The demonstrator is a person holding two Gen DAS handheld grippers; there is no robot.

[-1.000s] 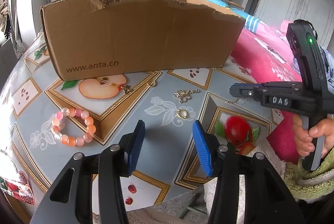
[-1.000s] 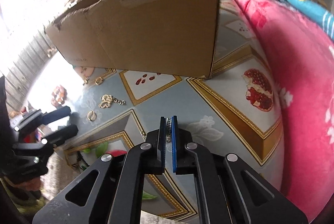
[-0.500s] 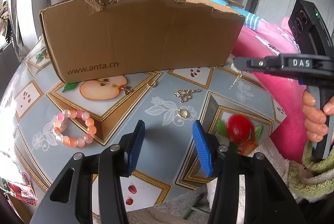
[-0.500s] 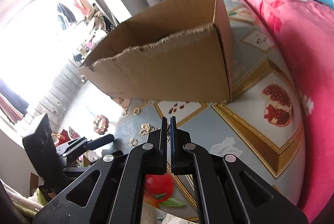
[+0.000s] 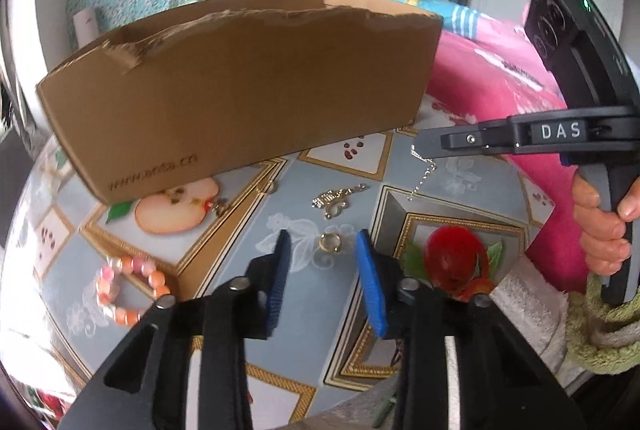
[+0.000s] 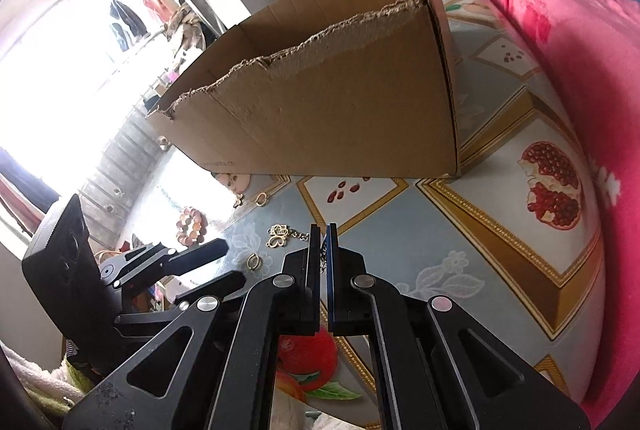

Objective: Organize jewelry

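Observation:
My right gripper (image 6: 323, 230) is shut on a thin silver chain (image 5: 421, 177), held in the air in front of the cardboard box (image 5: 240, 85); the chain dangles from its tip in the left wrist view. My left gripper (image 5: 323, 246) is open, low over the table, with a small gold ring (image 5: 330, 242) lying between its blue fingertips. A gold pendant with chain (image 5: 335, 198) lies just beyond. A pink bead bracelet (image 5: 129, 290) lies at the left. The box (image 6: 328, 109) is open-topped with a torn rim.
The table (image 5: 248, 238) has a fruit-print cloth. Small gold pieces (image 5: 270, 187) lie by the box's foot. A pink quilt (image 6: 568, 41) borders the right side. A towel (image 5: 520, 294) lies at the near right edge.
My right gripper rose from the table with the chain and now hangs it in the air. My left gripper moved forward, bringing the gold ring between its fingers.

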